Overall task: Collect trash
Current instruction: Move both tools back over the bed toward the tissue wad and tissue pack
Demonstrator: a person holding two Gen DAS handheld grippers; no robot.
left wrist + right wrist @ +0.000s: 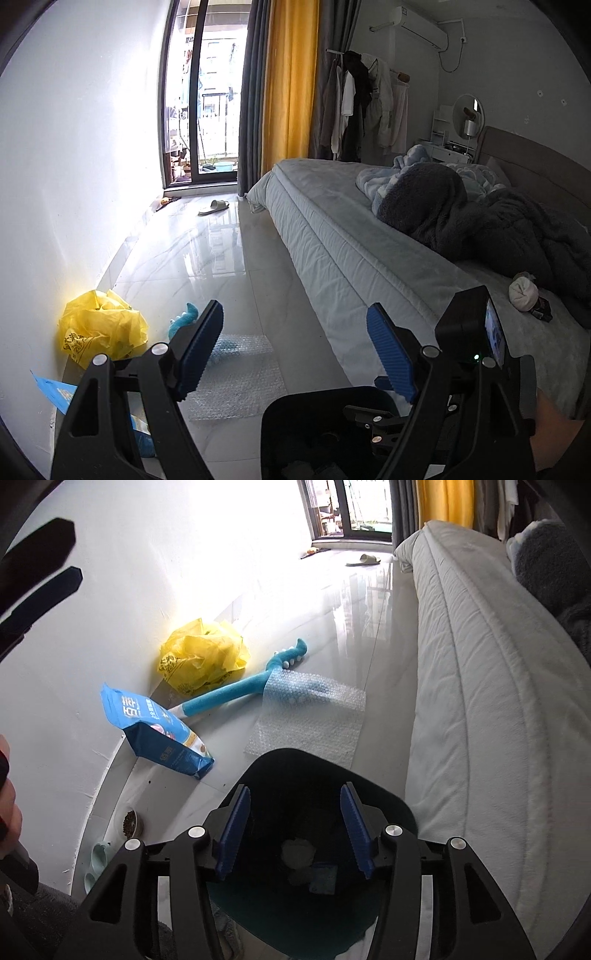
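A dark trash bin (295, 775) stands on the floor beside the bed; crumpled paper (297, 853) and a small blue piece lie inside it. My right gripper (295, 834) hangs open and empty over the bin's mouth. My left gripper (291, 347) is open and empty above the floor, with the bin's rim (314, 400) below it. A sheet of bubble wrap (314, 716) lies flat on the floor just beyond the bin. A crumpled yellow plastic bag (203, 657) lies against the wall. A white wad (522, 291) lies on the bed.
A blue pet-food bag (159, 727) leans by the wall. A teal plush toy (236, 694) lies between bag and bubble wrap. The bed (480, 701) fills the right side. A food bowl (129, 821) and a slipper (364, 559) sit on the glossy floor.
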